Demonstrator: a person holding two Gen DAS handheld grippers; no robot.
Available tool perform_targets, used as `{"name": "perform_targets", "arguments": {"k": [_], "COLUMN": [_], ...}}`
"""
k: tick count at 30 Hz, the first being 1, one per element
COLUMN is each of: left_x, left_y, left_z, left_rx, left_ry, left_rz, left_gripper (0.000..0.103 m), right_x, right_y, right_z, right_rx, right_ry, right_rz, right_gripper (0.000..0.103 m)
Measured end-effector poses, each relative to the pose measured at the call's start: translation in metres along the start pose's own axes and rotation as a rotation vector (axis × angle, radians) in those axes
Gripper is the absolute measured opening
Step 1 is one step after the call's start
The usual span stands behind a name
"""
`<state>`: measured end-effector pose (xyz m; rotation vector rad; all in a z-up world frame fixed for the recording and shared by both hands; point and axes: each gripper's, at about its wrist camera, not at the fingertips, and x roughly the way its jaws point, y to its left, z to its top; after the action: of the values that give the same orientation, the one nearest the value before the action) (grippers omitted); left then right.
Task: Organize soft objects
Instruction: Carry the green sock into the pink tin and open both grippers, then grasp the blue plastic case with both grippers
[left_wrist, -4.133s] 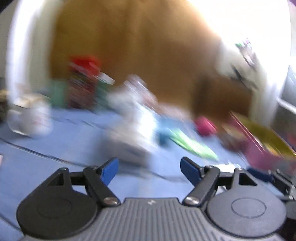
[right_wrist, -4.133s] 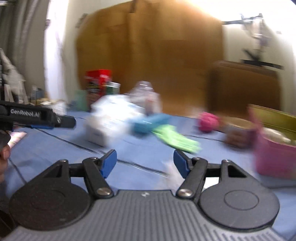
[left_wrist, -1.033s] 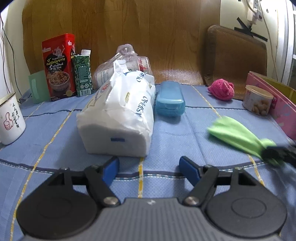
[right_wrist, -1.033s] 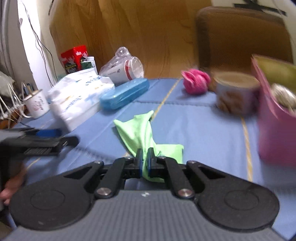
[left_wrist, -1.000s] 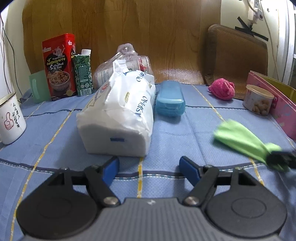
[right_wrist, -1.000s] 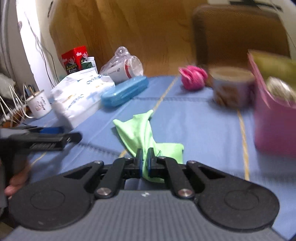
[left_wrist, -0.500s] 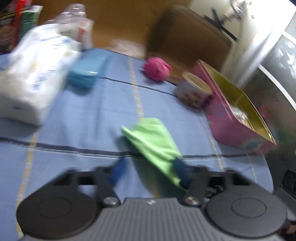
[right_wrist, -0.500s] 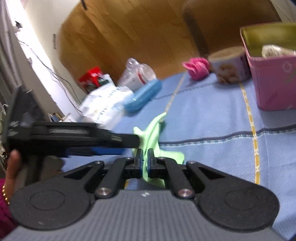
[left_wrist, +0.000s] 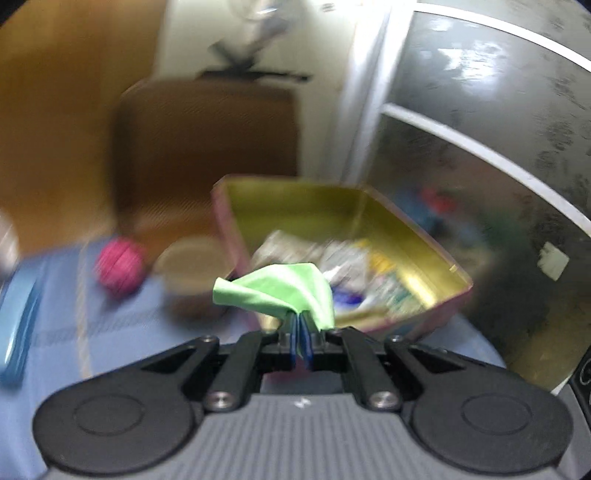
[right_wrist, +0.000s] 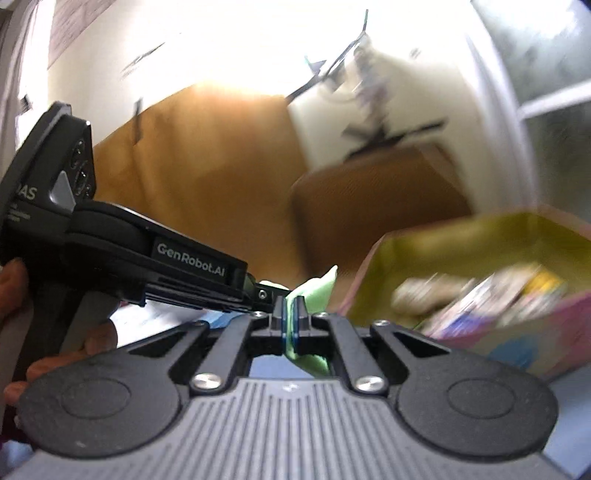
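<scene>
Left wrist view: fingers (left_wrist: 301, 328) pressed together on the green cloth (left_wrist: 284, 286), spread and empty a second ago, now pinching a fold near one end. Cloth bunched up over the tips, off the bench (left_wrist: 110, 332) where it lay flat a second ago, hanging in front of the near wall of the pink tin (left_wrist: 417, 236). Tin much larger and more central than before, its gold inside and blurred contents open to view; pink ball (left_wrist: 120, 267) and round can (left_wrist: 192, 266) out to the left, blue case (left_wrist: 18, 325) at the far left edge. Right wrist view: right fingers (right_wrist: 291, 325) likewise clamped on the cloth (right_wrist: 314, 291), as a second ago, with the left gripper (right_wrist: 264, 293) meeting it from the left and the tin (right_wrist: 480, 236) just to the right. Probably a two-handed carry now, cloth lifted and nearly at the tin; release over the opening likely next. Heavy blur, so exact height over the rim not clear.
</scene>
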<state>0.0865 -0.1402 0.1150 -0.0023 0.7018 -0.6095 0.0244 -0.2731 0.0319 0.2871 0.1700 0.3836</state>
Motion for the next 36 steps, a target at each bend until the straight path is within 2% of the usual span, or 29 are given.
{"name": "perform_targets", "arguments": {"k": [3, 4, 5, 6, 7, 10, 12, 15, 18, 21, 23, 25, 26, 28, 29, 31, 34, 36], "left_x": [0.035, 0.048, 0.059, 0.066, 0.07, 0.065, 0.051, 0.024, -0.009, -0.04, -0.062, -0.081, -0.09, -0.107, -0.113, -0.117, -0.121, -0.125], "left_y": [-0.019, -0.024, -0.024, -0.023, -0.02, -0.01, 0.0, 0.018, 0.052, 0.096, 0.127, 0.151, 0.164, 0.177, 0.183, 0.188, 0.192, 0.199], "left_z": [0.018, 0.021, 0.021, 0.02, 0.017, 0.005, -0.003, -0.022, -0.052, -0.092, -0.122, -0.148, -0.161, -0.178, -0.184, -0.193, -0.19, -0.192], "left_rx": [0.032, 0.042, 0.048, 0.047, 0.039, 0.025, 0.033, 0.038, 0.003, -0.039, -0.079, -0.121, -0.143, -0.16, -0.169, -0.18, -0.21, -0.244], "left_ry": [0.004, 0.017, 0.026, 0.032, 0.042, 0.049, 0.028, 0.008, 0.008, 0.016, 0.037, 0.045, 0.048, -0.005, -0.03, -0.087, -0.105, -0.124], "left_rz": [0.01, 0.034, 0.081, 0.114, 0.132, 0.129, 0.152, 0.188, 0.247, 0.376, 0.476, 0.543, 0.576, 0.613, 0.619, 0.605, 0.574, 0.539], "left_gripper": [0.009, 0.019, 0.026, 0.025, 0.024, 0.024, 0.024, 0.024, 0.024, 0.024, 0.024, 0.024, 0.025, 0.031, 0.034, 0.033, 0.033, 0.033], "right_x": [0.013, 0.024, 0.034, 0.045, 0.05, 0.04, 0.035, 0.027, 0.028, 0.043, 0.063, 0.09, 0.104, 0.143, 0.162, 0.21, 0.264, 0.292], "right_y": [-0.025, -0.033, -0.04, -0.047, -0.054, -0.072, -0.071, -0.06, -0.036, -0.002, 0.026, 0.059, 0.076, 0.108, 0.12, 0.143, 0.167, 0.185], "right_z": [0.01, 0.009, 0.008, 0.005, 0.003, -0.002, -0.003, 0.0, 0.003, 0.002, -0.004, -0.014, -0.02, -0.028, -0.031, -0.035, -0.041, -0.048], "right_rx": [-0.034, -0.054, -0.079, -0.099, -0.092, -0.01, -0.014, 0.007, -0.009, -0.033, -0.059, -0.092, -0.104, -0.109, -0.101, -0.052, -0.008, -0.052], "right_ry": [-0.031, -0.025, -0.009, 0.021, 0.038, 0.001, -0.017, -0.033, -0.024, 0.038, 0.107, 0.186, 0.217, 0.274, 0.298, 0.359, 0.44, 0.485], "right_rz": [-0.108, -0.154, -0.208, -0.279, -0.315, -0.274, -0.295, -0.252, -0.167, -0.043, 0.033, 0.098, 0.133, 0.169, 0.161, 0.13, 0.082, 0.042], "right_gripper": [0.008, 0.01, 0.016, 0.025, 0.025, 0.025, 0.025, 0.025, 0.025, 0.025, 0.026, 0.027, 0.031, 0.041, 0.046, 0.049, 0.057, 0.059]}}
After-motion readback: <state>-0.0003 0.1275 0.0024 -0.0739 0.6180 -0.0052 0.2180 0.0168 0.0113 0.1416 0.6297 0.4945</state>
